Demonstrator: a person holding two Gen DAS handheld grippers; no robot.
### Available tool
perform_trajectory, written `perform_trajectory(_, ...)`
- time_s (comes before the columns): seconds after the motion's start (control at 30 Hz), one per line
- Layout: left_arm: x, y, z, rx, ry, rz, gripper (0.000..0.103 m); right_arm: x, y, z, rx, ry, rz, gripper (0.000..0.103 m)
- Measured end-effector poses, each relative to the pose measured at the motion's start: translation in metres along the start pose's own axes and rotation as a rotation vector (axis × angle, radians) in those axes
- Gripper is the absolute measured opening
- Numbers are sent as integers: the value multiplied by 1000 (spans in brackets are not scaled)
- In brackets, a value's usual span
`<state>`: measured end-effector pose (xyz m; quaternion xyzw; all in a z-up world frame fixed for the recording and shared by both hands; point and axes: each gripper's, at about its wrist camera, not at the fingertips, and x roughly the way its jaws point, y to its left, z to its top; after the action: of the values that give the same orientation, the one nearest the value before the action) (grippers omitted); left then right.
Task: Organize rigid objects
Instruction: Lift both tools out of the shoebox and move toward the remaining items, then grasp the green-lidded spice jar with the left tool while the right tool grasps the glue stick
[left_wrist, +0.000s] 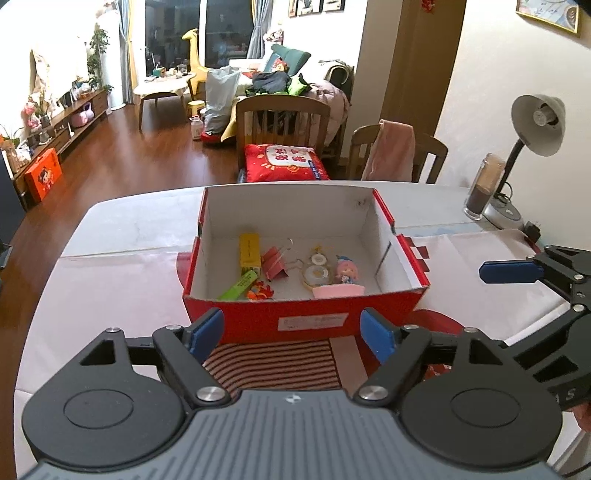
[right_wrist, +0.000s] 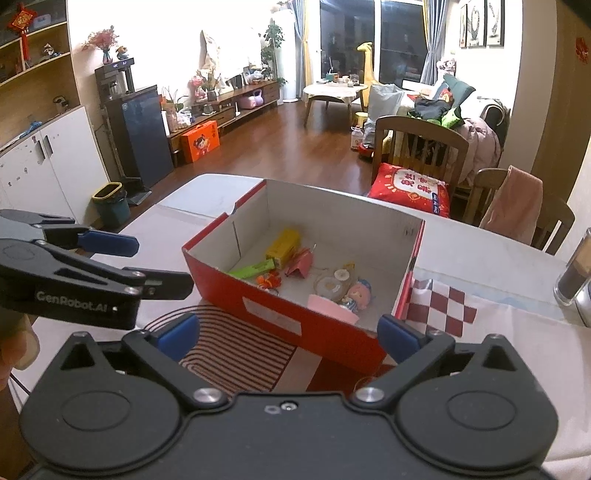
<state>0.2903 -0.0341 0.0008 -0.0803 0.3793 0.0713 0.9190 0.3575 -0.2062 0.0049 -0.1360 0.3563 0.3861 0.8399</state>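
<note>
A red cardboard box (left_wrist: 384, 206) with a white inside stands on the table; it also shows in the right wrist view (right_wrist: 280, 306). In it lie a yellow box (left_wrist: 249, 252), a green marker (left_wrist: 238, 285), pink binder clips (left_wrist: 274, 263), a round keychain (left_wrist: 317, 272), a small orange item (left_wrist: 260, 290) and a pink-haired doll figure (left_wrist: 345, 275) on a pink base. My left gripper (left_wrist: 293, 334) is open and empty, just short of the box's near wall. My right gripper (right_wrist: 288, 338) is open and empty, near the box's near corner.
A striped mat (left_wrist: 273, 365) lies under the grippers. A checkered cloth (right_wrist: 439, 306) lies right of the box. A desk lamp (left_wrist: 532, 125) and a clear jar (left_wrist: 484, 186) stand at the far right. Two wooden chairs (left_wrist: 280, 122) and a red cushion (left_wrist: 284, 162) are behind the table.
</note>
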Motion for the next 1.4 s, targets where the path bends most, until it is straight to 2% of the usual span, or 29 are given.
perform_trajectory(0.37, -16, 8, -32, -30, 22, -40, 87, -7, 7, -30, -15, 18, 21, 102)
perform_trajectory(0.5, -15, 14, -47, -42, 47, -46, 102, -2, 9, -46, -30, 42, 31, 102)
perform_trajectory(0.57, -13, 17, -56, -53, 51, -47, 102, 1, 11, -56, -41, 53, 36, 102)
perform_trajectory(0.7, -1, 24, -78, -100, 114, -43, 102, 10, 17, -78, -79, 85, 53, 102)
perform_trajectory(0.83, 13, 26, -100, -111, 164, 13, 102, 25, 21, -96, -120, 121, 55, 100)
perform_trajectory(0.97, 17, 21, -119, -51, 154, 37, 102, 41, 23, -110, -138, 167, 56, 96)
perform_trajectory(1.1, 21, 12, -132, -15, 166, 7, 102, 53, 25, -120, -141, 202, 62, 94)
perform_trajectory(1.17, 23, 9, -137, -8, 180, -2, 102, 59, 26, -123, -150, 221, 62, 87)
perform_trajectory(1.4, 33, -3, -155, 56, 211, -30, 102, 76, 37, -131, -227, 275, 80, 77)
